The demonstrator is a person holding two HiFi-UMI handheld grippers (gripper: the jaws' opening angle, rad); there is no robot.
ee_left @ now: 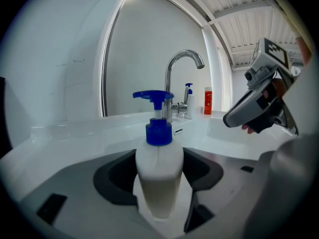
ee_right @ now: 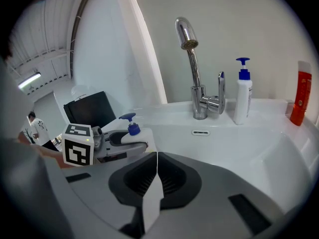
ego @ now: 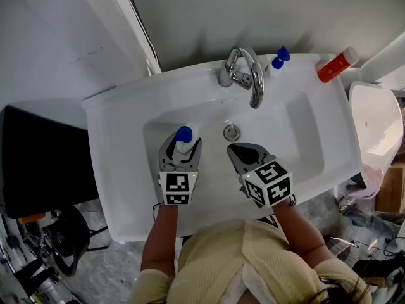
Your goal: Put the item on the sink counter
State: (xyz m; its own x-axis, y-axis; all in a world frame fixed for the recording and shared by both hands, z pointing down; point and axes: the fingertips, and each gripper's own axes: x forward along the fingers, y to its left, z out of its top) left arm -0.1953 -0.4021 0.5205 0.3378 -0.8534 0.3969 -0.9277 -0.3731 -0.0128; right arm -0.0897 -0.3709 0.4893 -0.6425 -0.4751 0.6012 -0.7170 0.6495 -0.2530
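The pump bottle [ee_left: 159, 176] has a white body that becomes narrower toward the bottom, a blue collar and a blue pump head with a flat spout which points to the left in the left gripper view. It is inside the white sink [ego: 304, 128], over the left part of the basin, just left of the round metal drain [ego: 231, 132]; if its bottom touches the basin, I cannot tell. A chrome faucet [ego: 252, 75] stands at the back rim of the sink, and on the counter behind it there are a second white pump bottle [ee_right: 242, 96] and, more to the right, a red bottle [ee_right: 300, 99], both well apart from the grippers. The wall behind is plain grey, and a black object [ego: 38, 157] stands on the floor left of the sink. The left gripper [ego: 181, 149] grasps the pump bottle: one dark jaw presses on each side of the white body, and the blue head rises above the jaws. The right gripper [ee_right: 154, 183] hangs over the basin just right of the drain, with its jaws pressed together and nothing between them.
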